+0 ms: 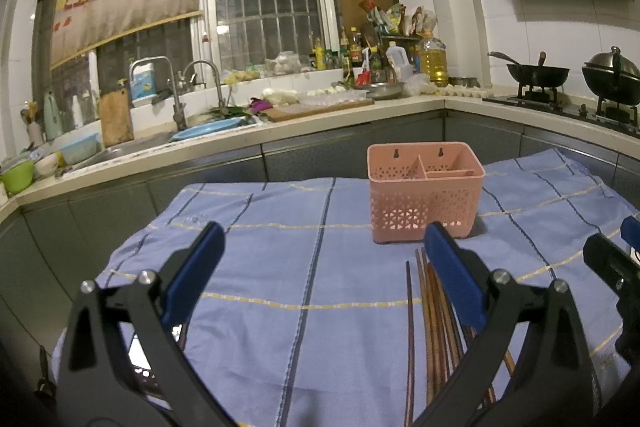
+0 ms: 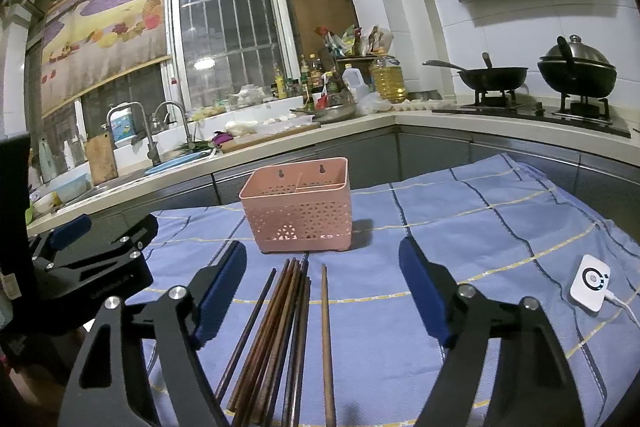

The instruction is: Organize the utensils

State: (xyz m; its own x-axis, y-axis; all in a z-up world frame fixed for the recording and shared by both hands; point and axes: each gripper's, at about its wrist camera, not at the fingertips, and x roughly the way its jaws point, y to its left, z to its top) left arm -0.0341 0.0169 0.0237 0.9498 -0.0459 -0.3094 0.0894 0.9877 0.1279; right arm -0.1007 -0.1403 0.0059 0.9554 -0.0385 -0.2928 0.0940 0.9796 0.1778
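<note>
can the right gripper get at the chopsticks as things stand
Probably yes: the right gripper has its jaws wide open with the chopsticks lying loose on the blue cloth between them, nothing covering them.

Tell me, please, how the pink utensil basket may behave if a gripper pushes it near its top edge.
The pink basket looks like thin perforated plastic and shows nothing inside, so it is probably light and would slide easily on the blue cloth. It stands rather tall on small feet, so a high push may tip it. The cloth might also wrinkle.
</note>
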